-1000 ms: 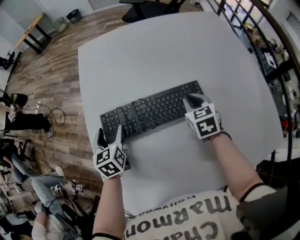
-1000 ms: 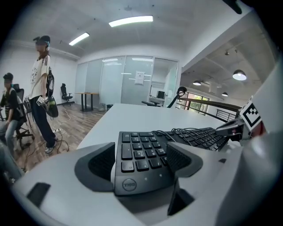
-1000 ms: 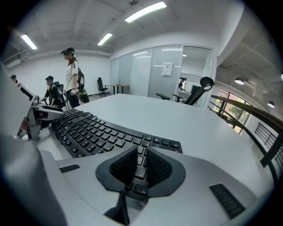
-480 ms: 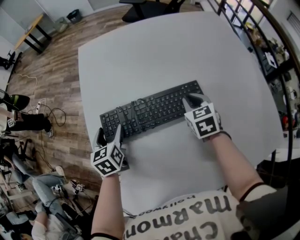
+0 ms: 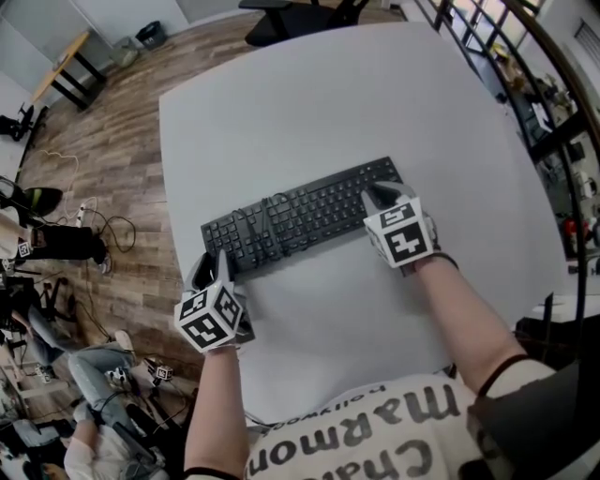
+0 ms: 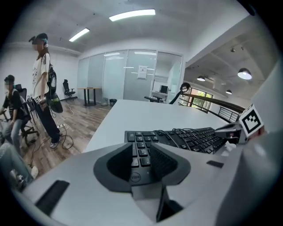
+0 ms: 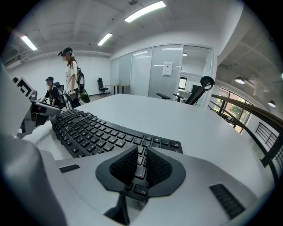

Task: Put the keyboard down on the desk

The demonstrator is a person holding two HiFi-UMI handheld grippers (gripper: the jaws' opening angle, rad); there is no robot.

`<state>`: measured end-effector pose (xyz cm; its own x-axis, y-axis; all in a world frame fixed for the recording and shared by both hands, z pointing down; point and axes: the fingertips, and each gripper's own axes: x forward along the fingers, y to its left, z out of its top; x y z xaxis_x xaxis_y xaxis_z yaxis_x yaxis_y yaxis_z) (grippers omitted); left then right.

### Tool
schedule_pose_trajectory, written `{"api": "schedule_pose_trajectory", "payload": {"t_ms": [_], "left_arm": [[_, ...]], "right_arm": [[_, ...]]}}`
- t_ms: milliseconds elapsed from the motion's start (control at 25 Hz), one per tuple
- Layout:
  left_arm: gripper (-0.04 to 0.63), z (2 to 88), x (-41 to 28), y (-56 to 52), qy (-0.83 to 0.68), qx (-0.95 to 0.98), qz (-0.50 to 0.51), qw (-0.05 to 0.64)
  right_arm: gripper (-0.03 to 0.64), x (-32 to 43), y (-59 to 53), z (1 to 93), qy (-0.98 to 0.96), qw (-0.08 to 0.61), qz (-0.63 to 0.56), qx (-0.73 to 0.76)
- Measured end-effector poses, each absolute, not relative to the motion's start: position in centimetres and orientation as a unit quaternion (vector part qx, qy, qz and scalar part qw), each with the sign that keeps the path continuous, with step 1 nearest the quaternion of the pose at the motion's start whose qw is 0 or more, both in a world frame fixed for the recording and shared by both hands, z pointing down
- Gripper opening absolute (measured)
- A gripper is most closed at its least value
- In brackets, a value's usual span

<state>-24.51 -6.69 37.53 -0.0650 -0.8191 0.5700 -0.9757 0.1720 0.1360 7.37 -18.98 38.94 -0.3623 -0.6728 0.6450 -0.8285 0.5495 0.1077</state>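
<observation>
A black keyboard (image 5: 300, 217) lies slanted across the white desk (image 5: 328, 94), with its cable (image 5: 273, 223) coiled on the keys. My left gripper (image 5: 212, 263) is at its left end. Its jaws have just been closing, and in the left gripper view the pads (image 6: 162, 162) flank the keyboard's corner (image 6: 140, 152) beside a round logo. My right gripper (image 5: 386, 193) is at the right end. There its pads (image 7: 157, 167) sit narrowly around the keyboard's edge keys (image 7: 140, 164). The keyboard's far rows (image 7: 88, 130) appear to rest flat on the desk.
The desk's left edge (image 5: 167, 187) drops to a wooden floor with cables and seated people (image 5: 84, 375). One person stands on the floor (image 6: 43, 84). A black chair base (image 5: 300, 14) is at the far edge, and a railing (image 5: 525, 84) runs on the right.
The left gripper's jaws have narrowed onto the keyboard's left end, and that hand has shifted slightly left. The right gripper and the keyboard look the same.
</observation>
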Motion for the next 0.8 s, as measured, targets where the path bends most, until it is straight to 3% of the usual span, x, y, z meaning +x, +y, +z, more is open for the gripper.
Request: {"api": "schedule_pose_trajectory", "payload": {"t_ms": [120,200,800], "left_arm": [[0.018,36.6,-24.1,-5.4,-0.715,0.625,0.121,0.289],[0.003,35.9,-23.1,-4.5,-0.707,0.633,0.098,0.300],[0.005,29.8,-13.7,5.3,-0.580,0.700,-0.029,0.415]], "right_arm": [[0.077,7.3,-19.0,38.9,-0.817,0.328,0.116,0.460],[0.077,7.5,-18.9,38.9,-0.816,0.329,0.114,0.461],[0.077,7.3,-19.1,39.4,-0.809,0.324,0.112,0.477]]}}
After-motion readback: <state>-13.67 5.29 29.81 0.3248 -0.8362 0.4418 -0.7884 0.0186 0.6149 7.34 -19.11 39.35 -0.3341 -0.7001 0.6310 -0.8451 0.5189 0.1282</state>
